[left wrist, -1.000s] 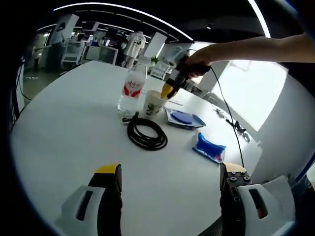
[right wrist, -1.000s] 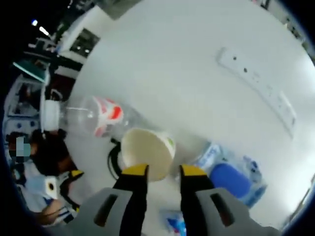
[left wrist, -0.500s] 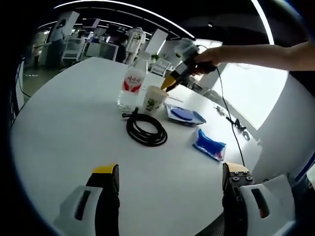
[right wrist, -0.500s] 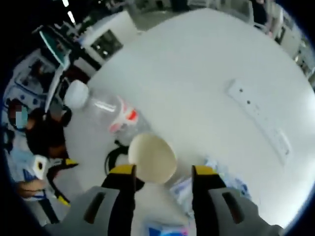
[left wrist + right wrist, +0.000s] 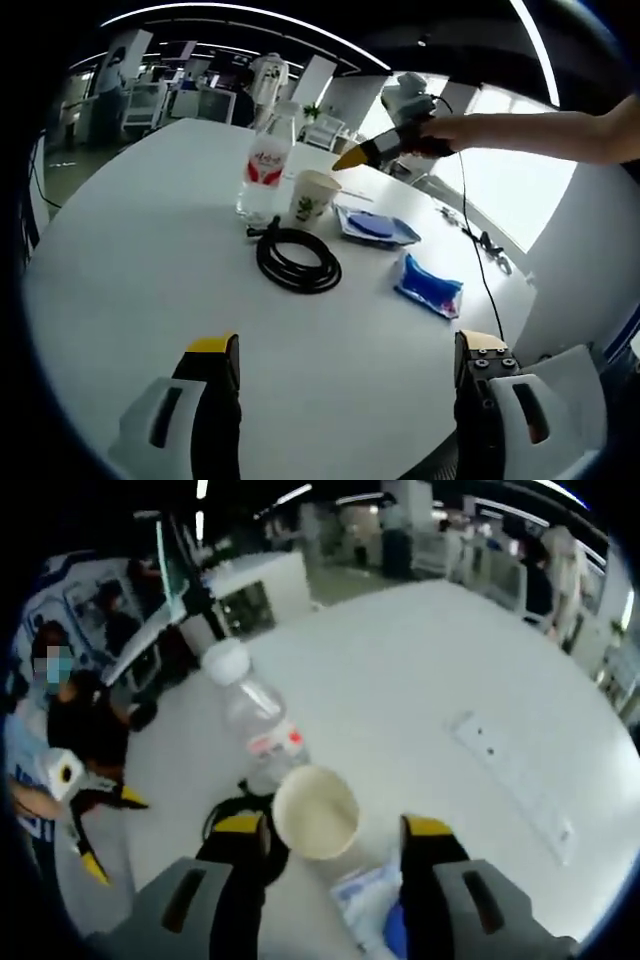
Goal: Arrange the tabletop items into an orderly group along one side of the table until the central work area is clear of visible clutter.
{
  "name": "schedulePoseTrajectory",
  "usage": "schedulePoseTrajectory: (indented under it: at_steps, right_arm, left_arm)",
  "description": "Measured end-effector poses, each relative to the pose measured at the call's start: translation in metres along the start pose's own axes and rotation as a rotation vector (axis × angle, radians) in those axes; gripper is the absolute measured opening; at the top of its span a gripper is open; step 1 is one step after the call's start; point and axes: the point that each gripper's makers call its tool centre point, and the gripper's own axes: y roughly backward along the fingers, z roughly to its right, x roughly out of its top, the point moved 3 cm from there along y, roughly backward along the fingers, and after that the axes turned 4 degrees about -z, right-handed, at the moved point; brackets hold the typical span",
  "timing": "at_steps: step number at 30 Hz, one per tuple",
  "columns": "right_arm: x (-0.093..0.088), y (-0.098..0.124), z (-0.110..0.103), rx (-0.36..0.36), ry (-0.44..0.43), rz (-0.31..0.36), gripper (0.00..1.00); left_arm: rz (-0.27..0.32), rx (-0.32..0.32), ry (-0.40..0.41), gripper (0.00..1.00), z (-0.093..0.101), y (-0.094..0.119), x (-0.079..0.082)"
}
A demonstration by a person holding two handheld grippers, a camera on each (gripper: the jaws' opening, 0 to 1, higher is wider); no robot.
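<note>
Each hand-held gripper point(image 5: 340, 375) has black, yellow-tipped jaws on seemingly white housings.

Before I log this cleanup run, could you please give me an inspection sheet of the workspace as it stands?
Surface: white table, mostly bare.
Job's things: water bottle upright, paper cup upright beside it, blue tray, blue pack, grouped towards the far side.
Clutter: nothing seen beyond these.
Grippers: left gripper low over the near table, jaws open, empty; right gripper above the cup, jaws open, empty.
Cables: black cable coil near the bottle; power strip on the table.
Surroundings: open office, people in the background.
</note>
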Motion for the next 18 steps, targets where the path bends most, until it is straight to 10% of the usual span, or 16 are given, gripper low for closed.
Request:
schedulePoseTrajectory:
  at_steps: [7, 18]
  right_arm:
    - [0.007, 0.021, -0.009, -0.075, 0.088, 0.212, 0.58]
    - [0.0, 0.042, -0.008, -0.148, 0.092, 0.332, 0.62]
  left_arm:
    - [-0.005, 0.001, -0.027, 0.88, 0.001, -0.002, 0.001]
    - [-0.013, -0.007, -0.053, 0.88, 0.005, -0.004, 0.0]
